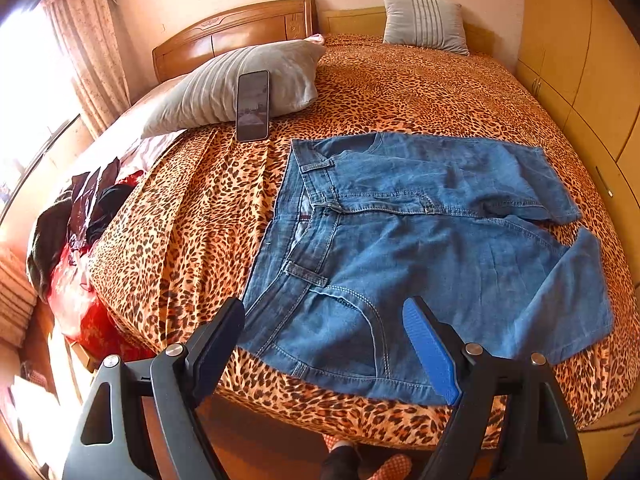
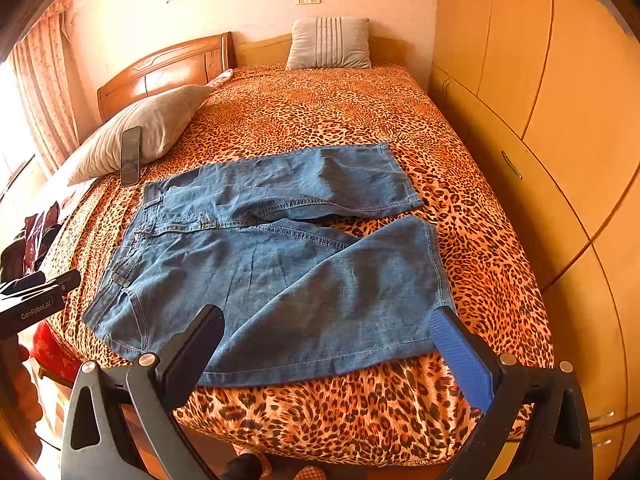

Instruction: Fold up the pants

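Blue denim pants (image 1: 420,248) lie flat on the leopard-print bed cover, waistband to the left and both short legs spread to the right. In the right wrist view the pants (image 2: 280,272) reach close to the bed's front edge. My left gripper (image 1: 326,308) hovers open over the waist corner and front pocket, nothing between its fingers. My right gripper (image 2: 328,316) is open above the near leg's hem end, fingers wide apart and empty. The left gripper's body (image 2: 32,304) shows at the left edge of the right wrist view.
A phone (image 1: 253,106) leans on a grey pillow (image 1: 240,84) at the bed's left. Another pillow (image 1: 426,22) stands at the headboard. Wooden wardrobes (image 2: 540,100) run along the right side. Dark and red clothes (image 1: 80,240) pile at the left. A person's feet (image 1: 360,460) stand below the bed edge.
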`<state>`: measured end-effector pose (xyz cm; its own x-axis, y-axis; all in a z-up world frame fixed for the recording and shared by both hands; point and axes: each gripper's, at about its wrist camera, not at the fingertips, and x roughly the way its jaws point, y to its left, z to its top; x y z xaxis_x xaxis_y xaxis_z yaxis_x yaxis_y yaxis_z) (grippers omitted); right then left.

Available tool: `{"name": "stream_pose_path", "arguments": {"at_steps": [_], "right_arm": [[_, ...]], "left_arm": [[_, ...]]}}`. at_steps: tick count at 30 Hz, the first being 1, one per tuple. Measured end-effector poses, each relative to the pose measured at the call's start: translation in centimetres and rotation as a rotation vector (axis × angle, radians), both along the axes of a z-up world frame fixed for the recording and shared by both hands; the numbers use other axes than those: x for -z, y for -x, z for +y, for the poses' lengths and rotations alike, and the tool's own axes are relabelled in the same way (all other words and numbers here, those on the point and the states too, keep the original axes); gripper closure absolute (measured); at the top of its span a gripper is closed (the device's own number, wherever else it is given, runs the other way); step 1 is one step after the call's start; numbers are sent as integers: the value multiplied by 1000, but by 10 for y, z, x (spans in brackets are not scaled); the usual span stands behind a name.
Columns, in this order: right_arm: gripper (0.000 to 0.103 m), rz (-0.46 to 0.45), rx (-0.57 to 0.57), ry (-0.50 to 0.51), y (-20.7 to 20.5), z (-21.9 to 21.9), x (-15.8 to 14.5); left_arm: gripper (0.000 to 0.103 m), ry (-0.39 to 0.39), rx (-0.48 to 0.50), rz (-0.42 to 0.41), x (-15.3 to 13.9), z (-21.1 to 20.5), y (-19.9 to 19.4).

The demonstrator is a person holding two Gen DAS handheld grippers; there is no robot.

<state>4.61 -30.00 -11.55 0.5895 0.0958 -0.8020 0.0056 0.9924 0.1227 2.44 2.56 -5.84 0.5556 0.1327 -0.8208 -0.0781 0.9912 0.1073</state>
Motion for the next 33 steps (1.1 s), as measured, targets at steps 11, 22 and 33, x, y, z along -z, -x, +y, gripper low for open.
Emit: {"name": "stream_pose_path", "arguments": {"at_steps": [11,22,33], "right_arm": [[0,-8,-13,3,-2,8,1],[0,-45,-8,12,-2,22,-12],[0,-51,-4,-19,3,24,-16]], "left_arm": [[21,30,-2,-17,0,6,4],[21,133,28,-44,-11,23,9],[21,69,50,-102,-19,11,19]]}}
